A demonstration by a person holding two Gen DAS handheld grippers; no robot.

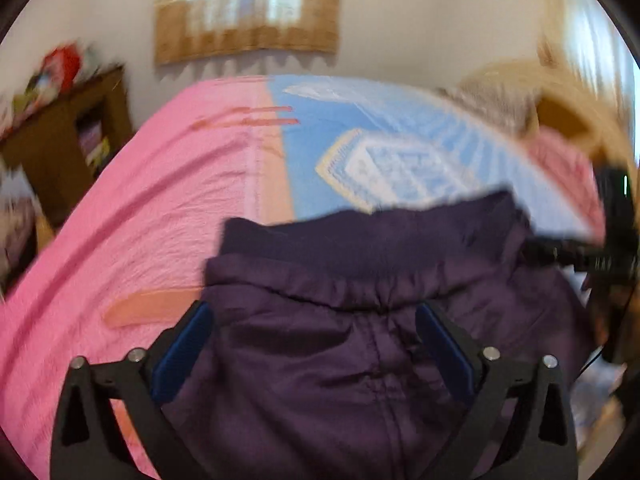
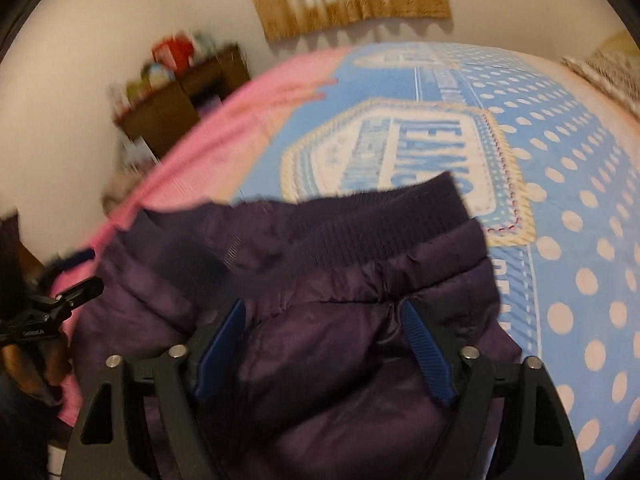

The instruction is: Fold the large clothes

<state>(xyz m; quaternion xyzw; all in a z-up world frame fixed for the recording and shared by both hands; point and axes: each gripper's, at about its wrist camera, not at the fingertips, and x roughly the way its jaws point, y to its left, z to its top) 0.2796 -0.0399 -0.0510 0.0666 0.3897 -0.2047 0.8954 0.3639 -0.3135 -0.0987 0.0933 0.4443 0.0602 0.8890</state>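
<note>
Surface: bed (image 1: 132, 216), pink sheet on one side, blue dotted cover (image 2: 560, 208) on the other; wall and curtain behind.
Jacket: dark purple jacket (image 1: 340, 340) lies on the bed's near part, ribbed hem (image 2: 360, 216) on the far side, running crosswise.
Left gripper (image 1: 312, 316): jaws wide, above the fabric, pads clear of it.
Right gripper (image 2: 324, 316): jaws about half apart, fabric between, no firm pinch seen.
Relation: both grippers sit just short of the gathered seam; the hem lies directly ahead.
Room: open bed beyond the hem; the frames are blurred.
</note>
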